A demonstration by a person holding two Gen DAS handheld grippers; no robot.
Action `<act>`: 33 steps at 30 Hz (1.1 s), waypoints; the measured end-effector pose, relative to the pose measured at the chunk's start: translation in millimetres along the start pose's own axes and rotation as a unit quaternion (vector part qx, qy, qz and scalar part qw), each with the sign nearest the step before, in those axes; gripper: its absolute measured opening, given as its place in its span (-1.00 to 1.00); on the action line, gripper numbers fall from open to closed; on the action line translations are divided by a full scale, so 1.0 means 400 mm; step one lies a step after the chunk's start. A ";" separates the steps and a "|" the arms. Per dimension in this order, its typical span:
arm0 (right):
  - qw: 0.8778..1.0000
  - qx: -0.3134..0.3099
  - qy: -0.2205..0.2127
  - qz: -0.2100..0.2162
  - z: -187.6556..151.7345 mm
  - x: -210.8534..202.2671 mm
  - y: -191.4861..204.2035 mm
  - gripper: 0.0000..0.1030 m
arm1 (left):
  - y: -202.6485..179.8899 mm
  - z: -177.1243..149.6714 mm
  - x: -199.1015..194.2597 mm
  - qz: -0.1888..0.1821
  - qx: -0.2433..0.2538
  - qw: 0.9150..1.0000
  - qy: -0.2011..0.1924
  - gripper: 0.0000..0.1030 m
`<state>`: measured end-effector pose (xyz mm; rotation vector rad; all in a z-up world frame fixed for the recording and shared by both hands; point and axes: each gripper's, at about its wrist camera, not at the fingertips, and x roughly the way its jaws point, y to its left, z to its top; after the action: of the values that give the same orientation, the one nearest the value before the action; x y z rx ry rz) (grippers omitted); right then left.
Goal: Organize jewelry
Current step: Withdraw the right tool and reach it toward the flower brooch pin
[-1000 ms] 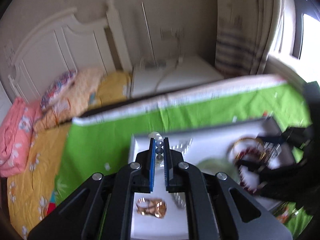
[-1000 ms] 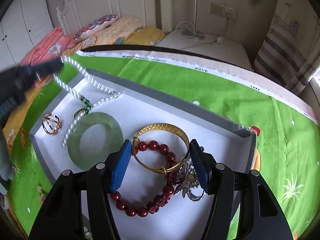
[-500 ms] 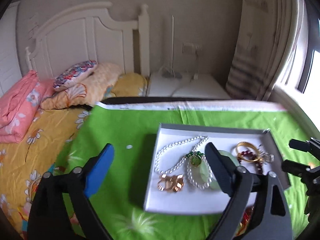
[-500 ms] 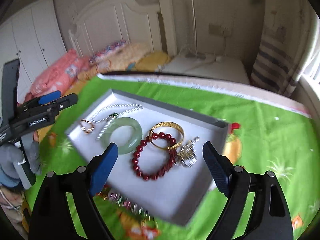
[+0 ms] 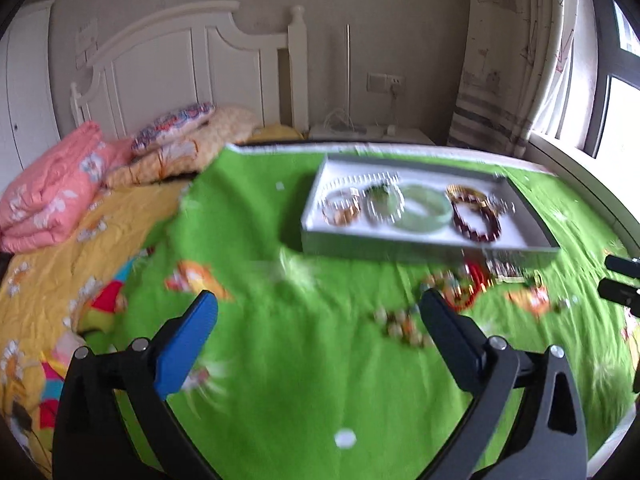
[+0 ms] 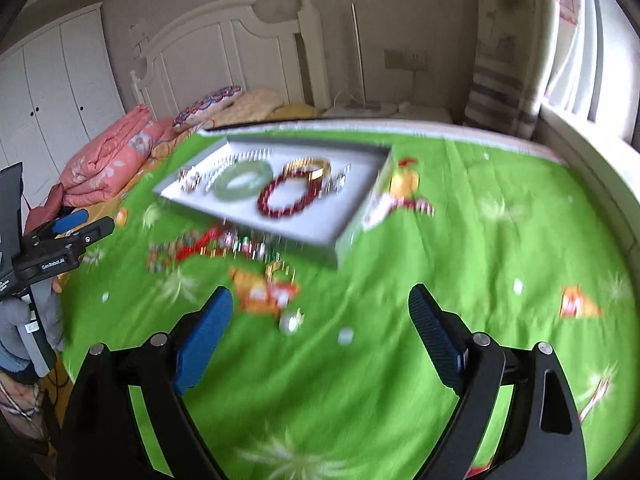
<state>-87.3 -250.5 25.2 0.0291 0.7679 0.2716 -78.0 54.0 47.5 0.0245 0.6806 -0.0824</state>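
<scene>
Two black handheld grippers with blue pads now hang over a bright green printed bedspread, both pulled back from a shallow grey tray with a white lining that filled their views a second ago. The left gripper, pinched almost shut over the tray a second ago, has its jaws opening and standing wide apart with only cloth between them. The right gripper, then partly spread just above the bracelets, is likewise wide and holds nothing.

Inside the tray, laid in a row, sit a small gold filigree ring, a white pearl necklace with a green pendant, a pale green jade bangle, a plain gold bangle and a dark red beaded bracelet, with a silvery piece at the row's end. The picture is blurred, so finer detail is unclear.

On the bedspread just in front of the tray lies a loose heap of mixed red, gold and beaded jewellery, not yet sorted. A likely reading: one placement is finished and both tools are free to fetch from the heap
</scene>
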 end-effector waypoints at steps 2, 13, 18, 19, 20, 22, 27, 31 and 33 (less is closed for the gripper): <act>1.000 -0.003 0.009 -0.003 -0.015 0.008 0.011 0.67 | 0.001 -0.024 0.010 -0.003 -0.003 1.000 0.009 0.95; 0.998 -0.001 0.017 0.056 -0.017 0.064 0.148 0.67 | 0.075 -0.042 0.059 -0.034 -0.076 0.996 0.044 0.95; 0.998 -0.017 0.018 0.058 0.004 0.090 0.213 0.49 | 0.059 -0.040 0.062 -0.041 -0.051 0.997 0.049 0.95; 0.998 -0.017 0.016 0.059 0.008 0.092 0.219 0.41 | 0.059 -0.039 0.062 -0.040 -0.051 0.997 0.049 0.95; 0.998 -0.016 0.016 0.060 0.010 0.094 0.223 0.38 | 0.060 -0.038 0.061 -0.042 -0.051 0.997 0.048 0.95; 0.997 -0.003 0.018 0.068 0.016 0.104 0.220 0.32 | 0.066 -0.039 0.058 -0.046 -0.057 0.996 0.044 0.95; 0.999 -0.008 0.015 0.037 0.032 0.120 0.204 0.12 | 0.071 -0.040 0.052 -0.052 -0.059 0.996 0.037 0.95; 0.999 -0.048 0.004 0.002 0.060 0.132 0.224 0.00 | 0.072 -0.040 0.049 -0.056 -0.059 0.996 0.035 0.95; 0.997 -0.073 0.010 -0.013 0.076 0.145 0.228 0.00 | 0.074 -0.041 0.048 -0.058 -0.061 0.996 0.034 0.95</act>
<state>-47.7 -145.5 19.0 -0.1204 0.7663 0.3034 -71.0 83.0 22.8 -0.1304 0.7534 -0.1519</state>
